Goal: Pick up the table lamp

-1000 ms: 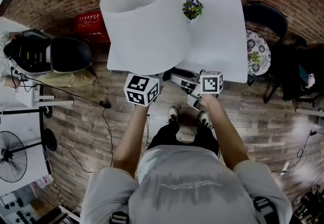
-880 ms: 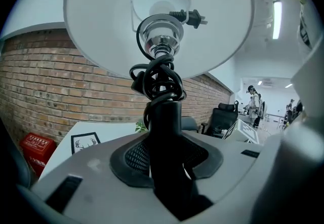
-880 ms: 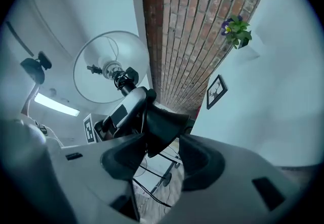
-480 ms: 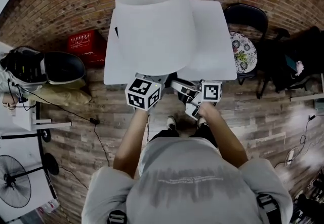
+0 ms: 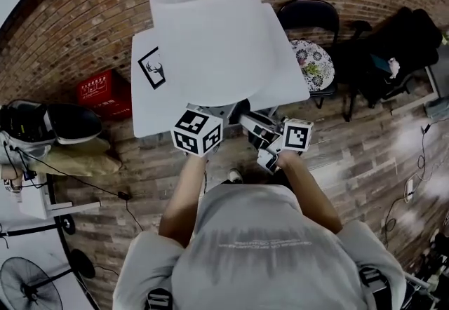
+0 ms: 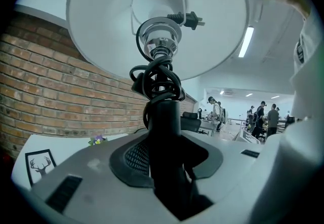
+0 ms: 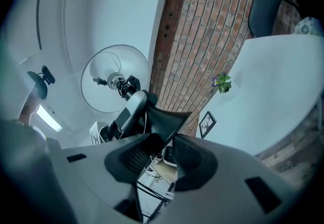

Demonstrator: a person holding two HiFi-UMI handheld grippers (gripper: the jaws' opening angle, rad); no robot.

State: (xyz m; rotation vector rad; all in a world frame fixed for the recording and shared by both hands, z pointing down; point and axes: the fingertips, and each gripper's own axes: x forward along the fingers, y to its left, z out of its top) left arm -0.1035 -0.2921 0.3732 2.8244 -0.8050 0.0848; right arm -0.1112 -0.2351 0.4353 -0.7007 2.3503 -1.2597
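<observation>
We are holding the table lamp [image 5: 207, 35] in the air at the near edge of the white desk [image 5: 147, 109], tilted away from us, with nothing resting under it. The left gripper [image 6: 164, 132] is pinching the black stem [image 6: 163, 116] between its fingers, just below the coiled cord [image 6: 157, 78]. The right gripper [image 7: 162, 142] is pressing its fingers onto a dark flat wedge [image 7: 167, 116], which we are taking to be the lamp's base.

We are seeing three risks:
- **Stem turning:** The wide shade [image 6: 101, 25] is hanging far out from both holds. Its leverage could be twisting the smooth stem in the left fingers, letting the lamp swing down.
- **Base slipping:** The right pinch is sitting only on an edge, so a tilt could be working the base free.
- **Cord snagging:** The plug [image 6: 188, 19] is dangling loose inside the shade, and the coil could be unwinding and catching the desk edge.

The desk is carrying a framed deer picture [image 5: 153, 67] and a small flower pot [image 7: 221, 82]. It is standing against a brick wall [image 6: 45, 91] on a wooden plank floor [image 5: 365, 154]. A chair with a floral cushion [image 5: 312, 56] is sitting beside it, and a red crate [image 5: 104, 88] is on the other side. People [image 6: 263, 116] are standing far off in a bright open room.
</observation>
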